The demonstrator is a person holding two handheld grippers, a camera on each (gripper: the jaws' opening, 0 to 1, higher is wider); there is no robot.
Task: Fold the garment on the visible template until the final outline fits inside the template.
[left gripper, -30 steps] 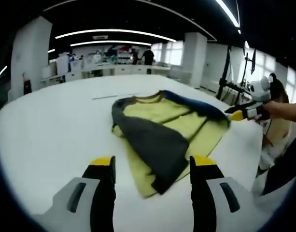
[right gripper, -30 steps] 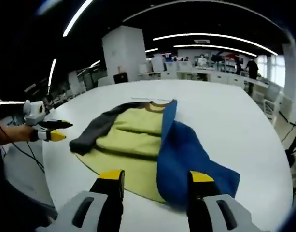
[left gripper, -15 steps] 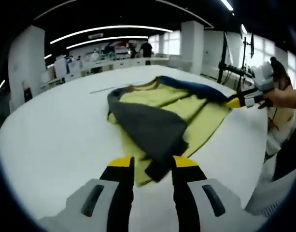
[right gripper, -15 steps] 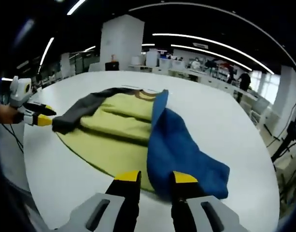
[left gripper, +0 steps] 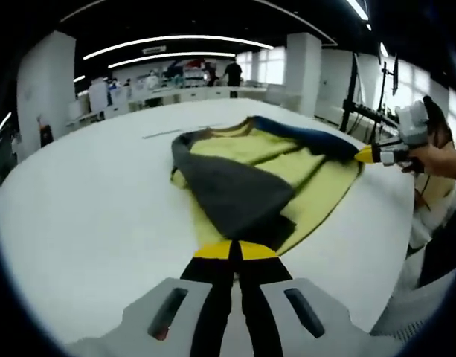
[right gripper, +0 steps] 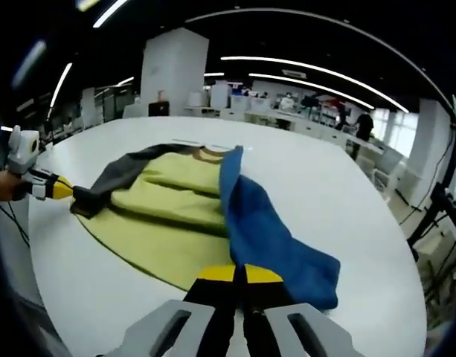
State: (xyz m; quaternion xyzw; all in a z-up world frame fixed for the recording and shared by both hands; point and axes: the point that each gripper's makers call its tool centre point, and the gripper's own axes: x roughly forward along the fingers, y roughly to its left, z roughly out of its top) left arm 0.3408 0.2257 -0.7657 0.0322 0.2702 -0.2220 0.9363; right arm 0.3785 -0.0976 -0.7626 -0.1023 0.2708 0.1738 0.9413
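A yellow-green garment (left gripper: 302,175) (right gripper: 164,197) lies flat on the white table (left gripper: 79,208) (right gripper: 347,186). Its grey sleeve (left gripper: 235,197) (right gripper: 112,178) is folded across one side and its blue sleeve (left gripper: 302,137) (right gripper: 268,230) across the other. My left gripper (left gripper: 235,251) (right gripper: 58,190) is shut on the grey sleeve's end. At the near edge of the blue sleeve, by the hem, my right gripper (right gripper: 239,272) (left gripper: 365,155) is shut on the fabric. A thin dark line (left gripper: 164,134) marks the table beyond the collar.
A hand (left gripper: 436,158) holds the right gripper at the table's edge. Desks, white pillars and people stand far behind the table (left gripper: 213,78). Black stands (left gripper: 354,104) rise off the table's right side.
Both grippers have gone from open to shut, each closing in on its sleeve, the left on the grey one and the right on the blue one.
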